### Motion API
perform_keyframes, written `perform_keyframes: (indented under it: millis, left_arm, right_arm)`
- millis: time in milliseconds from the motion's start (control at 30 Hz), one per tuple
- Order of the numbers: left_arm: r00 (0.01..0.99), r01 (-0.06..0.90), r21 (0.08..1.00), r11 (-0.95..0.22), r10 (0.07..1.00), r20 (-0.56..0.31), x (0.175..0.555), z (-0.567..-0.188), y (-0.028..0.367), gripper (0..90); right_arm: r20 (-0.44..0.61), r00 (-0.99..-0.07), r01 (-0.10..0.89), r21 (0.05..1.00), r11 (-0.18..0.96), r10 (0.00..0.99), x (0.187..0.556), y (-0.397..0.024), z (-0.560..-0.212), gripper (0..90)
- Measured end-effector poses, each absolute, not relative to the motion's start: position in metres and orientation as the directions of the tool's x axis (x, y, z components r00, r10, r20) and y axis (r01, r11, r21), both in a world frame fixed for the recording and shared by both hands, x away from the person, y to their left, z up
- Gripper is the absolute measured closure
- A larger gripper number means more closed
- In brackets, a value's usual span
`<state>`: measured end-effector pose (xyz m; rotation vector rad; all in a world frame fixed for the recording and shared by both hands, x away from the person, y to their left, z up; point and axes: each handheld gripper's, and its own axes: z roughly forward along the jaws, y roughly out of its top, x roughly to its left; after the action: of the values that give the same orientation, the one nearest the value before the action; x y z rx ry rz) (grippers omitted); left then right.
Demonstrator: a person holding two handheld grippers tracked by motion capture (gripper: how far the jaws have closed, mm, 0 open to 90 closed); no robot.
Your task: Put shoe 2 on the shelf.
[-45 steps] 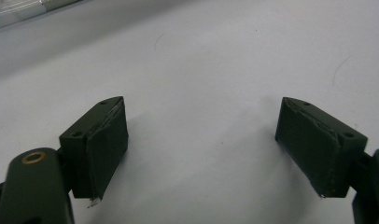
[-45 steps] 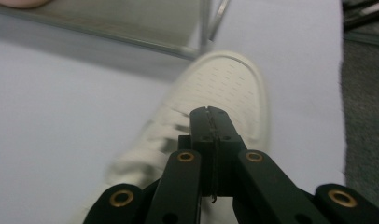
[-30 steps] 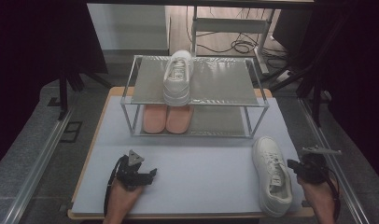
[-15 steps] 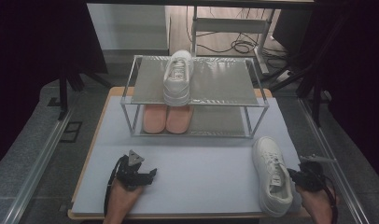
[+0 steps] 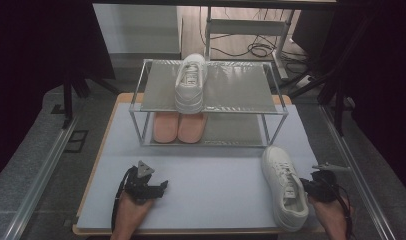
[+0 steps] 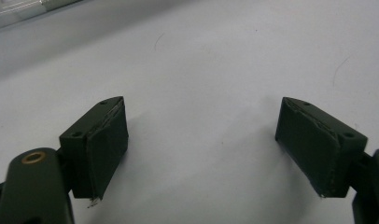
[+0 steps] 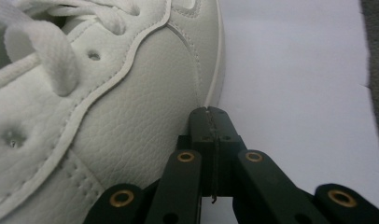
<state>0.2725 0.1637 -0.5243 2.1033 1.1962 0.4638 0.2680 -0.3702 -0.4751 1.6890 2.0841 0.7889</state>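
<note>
A white sneaker (image 5: 283, 187) lies on the table at the near right, toe pointing away from me. My right gripper (image 5: 307, 186) is at the sneaker's right side; in the right gripper view its jaws are shut together with nothing between them, and the right gripper's tip (image 7: 211, 112) is at the sneaker's (image 7: 108, 107) leather side near the sole edge. My left gripper (image 5: 160, 187) rests at the near left, and in the left gripper view it (image 6: 204, 140) stands open over bare white tabletop. A matching white sneaker (image 5: 190, 84) sits on the rack's top shelf.
A two-shelf metal rack (image 5: 231, 90) stands at the back of the white table (image 5: 216, 170). A pair of pink slippers (image 5: 178, 127) sits on its lower shelf. Dark stands and cables are on the floor behind and to the right.
My right gripper has come down and in toward the sneaker's side, and the sneaker has shifted slightly left. The left gripper has stayed put.
</note>
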Motion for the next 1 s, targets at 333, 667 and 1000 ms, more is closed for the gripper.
perform_keyframes:
  millis: [333, 667, 1000]
  left_arm:
    - [0.519, 0.619, 0.697, -0.361, 0.855, -0.018, 0.273, -0.524, 0.164, 17.2]
    - [0.518, 0.620, 0.697, -0.361, 0.855, -0.018, 0.272, -0.524, 0.164, 17.1]
    - [0.518, 0.620, 0.697, -0.361, 0.855, -0.018, 0.272, -0.524, 0.164, 17.1]
  right_arm:
    - [0.098, -0.293, 0.774, 0.608, 0.176, 0.951, 0.279, -0.345, -0.476, 90.0]
    - [0.118, -0.385, 0.760, 0.604, 0.242, 0.915, 0.297, -0.306, -0.477, 90.0]
    - [0.118, -0.504, 0.729, 0.590, 0.348, 0.856, 0.320, -0.266, -0.476, 90.0]
